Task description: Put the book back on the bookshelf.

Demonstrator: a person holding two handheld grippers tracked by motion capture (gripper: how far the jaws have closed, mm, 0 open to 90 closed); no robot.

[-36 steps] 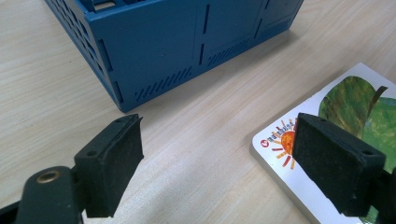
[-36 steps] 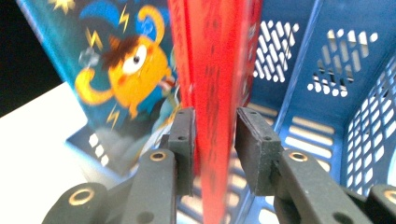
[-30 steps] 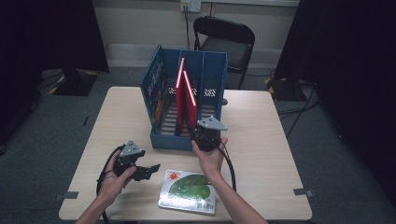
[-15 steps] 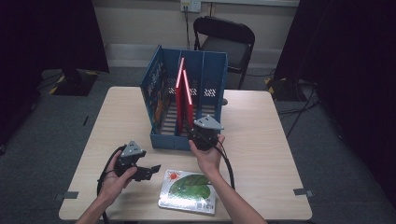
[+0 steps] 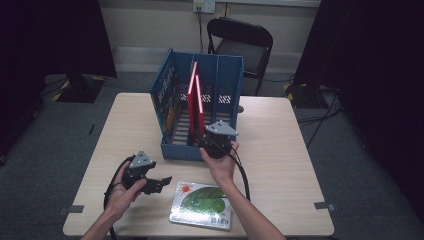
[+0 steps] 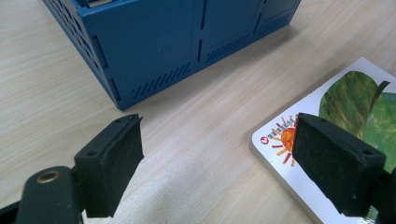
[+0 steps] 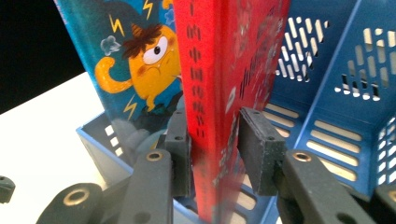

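My right gripper (image 7: 214, 149) straddles the red book (image 7: 224, 79) standing upright in the blue file rack (image 5: 172, 95); its jaws have just been opening, one pad showing a gap. My left gripper (image 6: 217, 163) hovers wide open and empty over the table (image 6: 42, 93), beside the picture book (image 6: 350, 98) lying flat.

A file rack (image 5: 200, 90) stands mid-bench (image 5: 280, 145) with two upright books (image 5: 194, 102) in its middle compartment; a picture book (image 5: 202, 205) lies flat near the front edge, before the rack; a folding chair (image 5: 240, 45) stands behind the bench.
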